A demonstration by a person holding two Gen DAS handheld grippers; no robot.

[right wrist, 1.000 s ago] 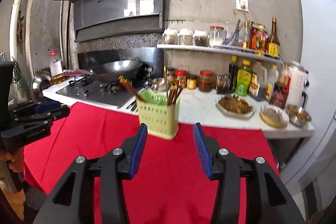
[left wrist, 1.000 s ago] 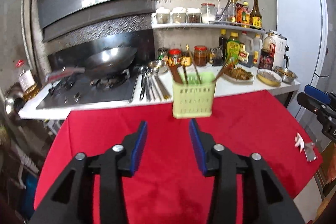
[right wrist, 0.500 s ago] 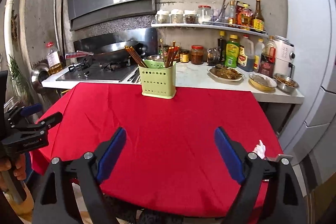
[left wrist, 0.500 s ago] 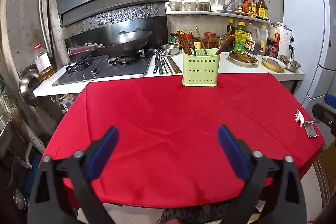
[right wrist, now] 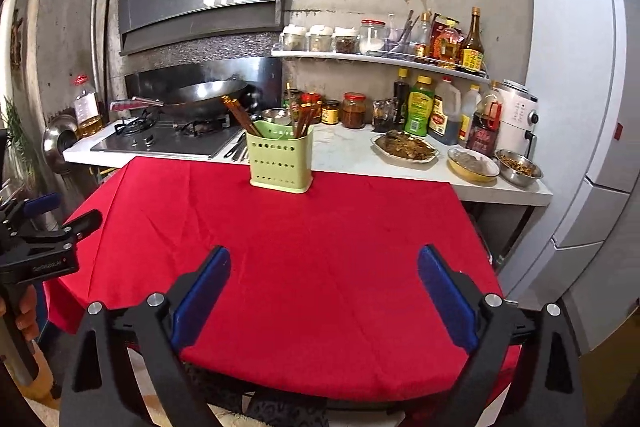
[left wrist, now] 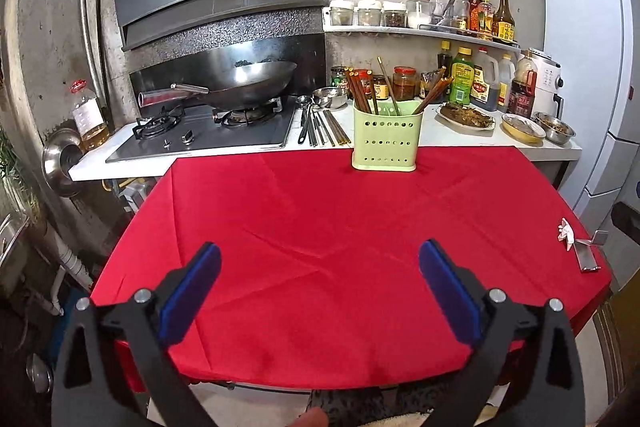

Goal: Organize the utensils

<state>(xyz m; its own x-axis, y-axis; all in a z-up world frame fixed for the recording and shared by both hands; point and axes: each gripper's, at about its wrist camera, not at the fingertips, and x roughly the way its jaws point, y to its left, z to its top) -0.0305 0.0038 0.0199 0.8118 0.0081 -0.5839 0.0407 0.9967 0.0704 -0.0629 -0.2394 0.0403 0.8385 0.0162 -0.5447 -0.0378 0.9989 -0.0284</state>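
A pale green perforated utensil holder (left wrist: 385,137) (right wrist: 280,157) stands at the far edge of the red-clothed table (left wrist: 304,219) (right wrist: 320,227). Brown chopsticks (left wrist: 360,89) (right wrist: 240,117) lean in it. Loose metal spoons and chopsticks (left wrist: 320,127) lie on the white counter just behind it, left of the holder. My left gripper (left wrist: 320,251) hangs open over the table's near edge, far from the holder, with nothing between its blue pads (left wrist: 192,291). My right gripper (right wrist: 324,255) is there too; its jaws are opening wide and nothing is between them.
A wok (left wrist: 248,83) sits on the gas stove (left wrist: 208,133) at back left. Food dishes (right wrist: 406,147), jars and bottles (right wrist: 418,105) crowd the counter and shelf. A white fridge (right wrist: 580,107) stands right. A small metal piece and paper scrap (left wrist: 580,247) lie at the table's right edge.
Both grippers pulled back from the green holder toward the table's near edge. Their jaws spread from narrow to wide, with nothing in them.
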